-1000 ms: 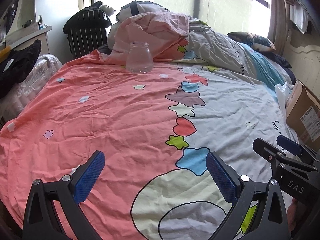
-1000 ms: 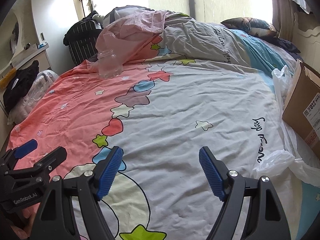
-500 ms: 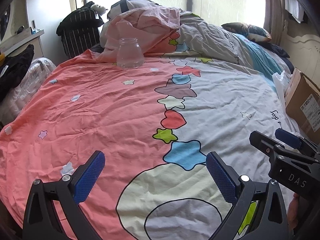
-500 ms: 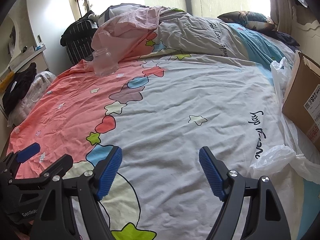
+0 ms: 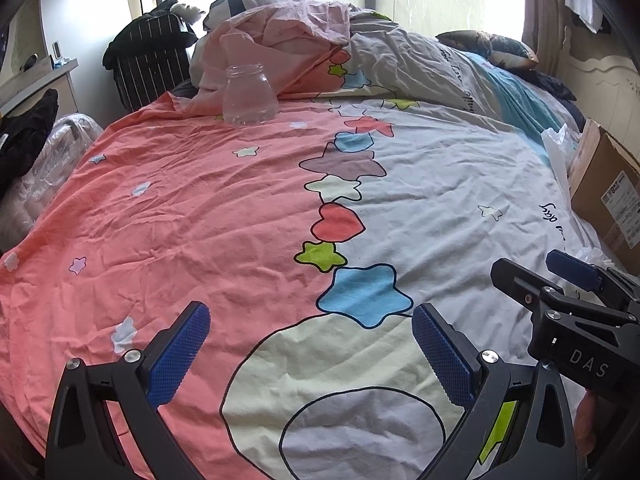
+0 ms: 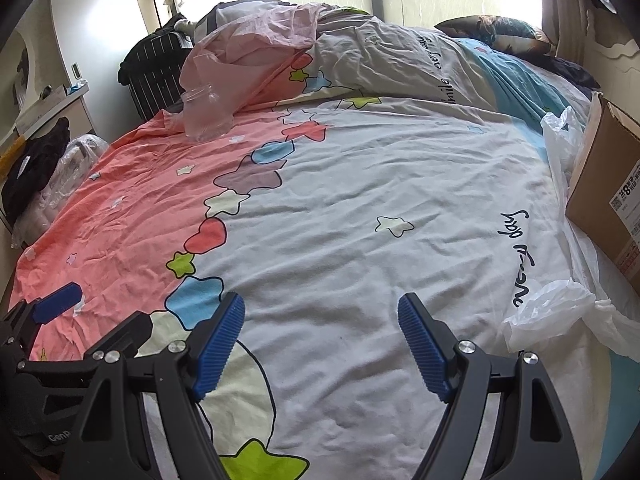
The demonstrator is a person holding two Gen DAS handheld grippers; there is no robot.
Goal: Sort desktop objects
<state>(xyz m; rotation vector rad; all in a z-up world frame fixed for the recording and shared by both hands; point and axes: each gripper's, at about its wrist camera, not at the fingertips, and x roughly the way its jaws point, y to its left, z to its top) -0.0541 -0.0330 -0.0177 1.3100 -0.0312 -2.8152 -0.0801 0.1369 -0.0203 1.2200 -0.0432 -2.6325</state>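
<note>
Both grippers are drifting back over the bedspread (image 5: 200, 216). Left gripper (image 5: 310, 338) and right gripper (image 6: 322, 330) are hovering side by side, fingers spread wide, holding nothing. Far ahead of the left fingers, a jar (image 5: 250, 94) is standing upright against crumpled bedding.

A clear glass jar (image 5: 250, 95) stands upright on the pink half of the bedspread (image 5: 180, 208), at its far end. It is lidless, with a wide open mouth, a short threaded neck and a rounded, bulging body that narrows slightly toward the base. Nothing can be seen inside it; the pink cloth shows through its walls. Its base rests flat on the bedspread, just in front of the crumpled pink sheet (image 5: 280, 36) heaped behind it, and to the left of the bedspread's printed row of stars.
</note>
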